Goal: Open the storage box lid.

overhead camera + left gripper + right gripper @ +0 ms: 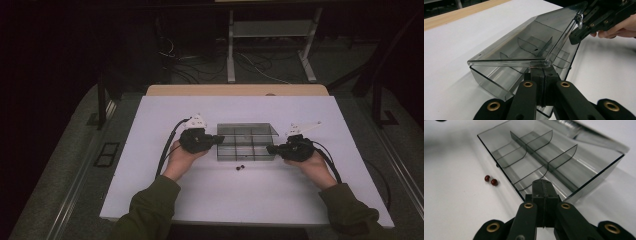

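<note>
You had the smoky clear-plastic divided box [246,143] at frame centre, left gripper [544,72] and right gripper [545,192] each with jaws together, pressed against opposite ends. The slick hinged lid [529,40] could have slipped and dropped; two small dark-red beads [491,180] could have rolled away.

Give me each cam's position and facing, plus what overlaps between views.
High view: above the person's side, looking forward and down on the white table; forearms, hands, left hand-held gripper and right hand-held gripper flank the clear divided box.
Left gripper view: rides the left hand-held gripper, looks along its shut jaws at the box's end; the other hand shows beyond.
Right gripper view: rides the right hand-held gripper, looks across the compartments; its own jaws show.
Shared: the box; two red beads in high and right views.
</note>
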